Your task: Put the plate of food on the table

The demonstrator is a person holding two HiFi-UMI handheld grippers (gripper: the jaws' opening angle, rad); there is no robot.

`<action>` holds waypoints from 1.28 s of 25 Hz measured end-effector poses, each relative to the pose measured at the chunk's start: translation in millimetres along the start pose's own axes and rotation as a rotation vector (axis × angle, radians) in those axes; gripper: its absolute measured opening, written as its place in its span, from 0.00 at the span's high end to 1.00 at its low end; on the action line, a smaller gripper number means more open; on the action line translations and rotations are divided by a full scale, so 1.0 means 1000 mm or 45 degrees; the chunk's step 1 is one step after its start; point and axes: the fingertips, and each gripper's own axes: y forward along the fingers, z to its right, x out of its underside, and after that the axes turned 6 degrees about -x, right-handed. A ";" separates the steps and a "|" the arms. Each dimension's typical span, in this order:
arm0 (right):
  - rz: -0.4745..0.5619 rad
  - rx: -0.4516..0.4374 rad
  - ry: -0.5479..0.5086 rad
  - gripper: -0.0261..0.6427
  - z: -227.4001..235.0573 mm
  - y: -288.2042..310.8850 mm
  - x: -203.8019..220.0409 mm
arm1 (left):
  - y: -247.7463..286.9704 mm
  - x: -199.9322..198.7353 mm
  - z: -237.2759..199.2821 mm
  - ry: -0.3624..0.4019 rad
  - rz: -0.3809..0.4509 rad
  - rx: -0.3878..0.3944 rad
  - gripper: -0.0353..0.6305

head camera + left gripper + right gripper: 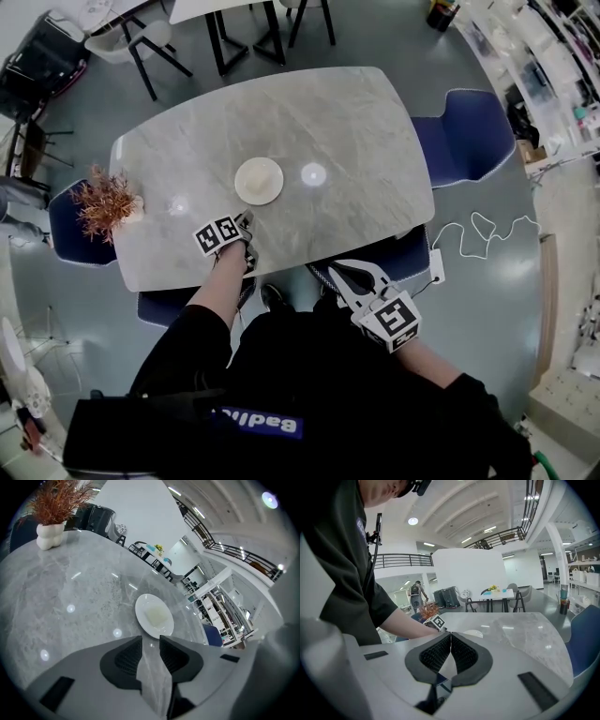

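Off the counter's near edge, right claw (pixel 336 269) (pixel 450 637): held over the person's dark-clothed lap, clear of the slab; jaws closed tip to tip with nothing between them.
Left claw (pixel 247 218) (pixel 150 639): held on a bare forearm above the near edge of the counter, pointing toward its middle; jaws a little apart, only grey stone showing in the gap, gripping nothing.
Plate (pixel 242 183) (pixel 139 613): white, round, flat on the counter just ahead of the left claw's tips; whether the tips touch its rim cannot be told.
Food (pixel 157 616): a pale, squarish piece lying in the middle of the plate; the kind cannot be made out.
Counter (pixel 356 131) (pixel 70 583) (pixel 525 630): grey marbled slab with rounded corners, ceiling lights mirrored as bright spots.
Plant (pixel 101 199) (pixel 58 498): dry, rust-coloured sprigs in a lumpy white vase (pixel 50 535), upright at the person's left end of the counter, well apart from the plate.
Chair (pixel 464 131): blue, drawn up at the right end.
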 end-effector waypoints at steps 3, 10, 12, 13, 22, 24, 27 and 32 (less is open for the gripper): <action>0.005 -0.012 -0.010 0.94 -0.002 0.001 -0.001 | -0.017 0.006 0.007 0.034 0.014 0.033 0.79; 0.007 -0.050 -0.020 0.94 -0.008 0.007 -0.001 | -0.069 0.024 0.021 0.120 0.041 0.131 0.79; 0.009 -0.053 -0.025 0.94 -0.009 0.008 -0.001 | -0.087 0.029 0.023 0.164 0.052 0.141 0.79; 0.012 -0.050 -0.032 0.94 -0.009 0.009 -0.003 | -0.095 0.032 0.023 0.190 0.056 0.142 0.79; 0.020 -0.113 -0.043 0.94 -0.020 0.029 -0.003 | -0.160 0.051 0.059 0.522 0.156 0.205 0.79; 0.014 -0.125 -0.063 0.94 -0.021 0.030 -0.002 | -0.174 0.056 0.077 0.587 0.186 0.258 0.79; 0.021 -0.153 -0.092 0.94 -0.026 0.034 -0.001 | -0.194 0.060 0.099 0.686 0.234 0.325 0.79; 0.015 -0.187 -0.117 0.94 -0.034 0.037 -0.003 | -0.224 0.059 0.125 0.844 0.343 0.390 0.79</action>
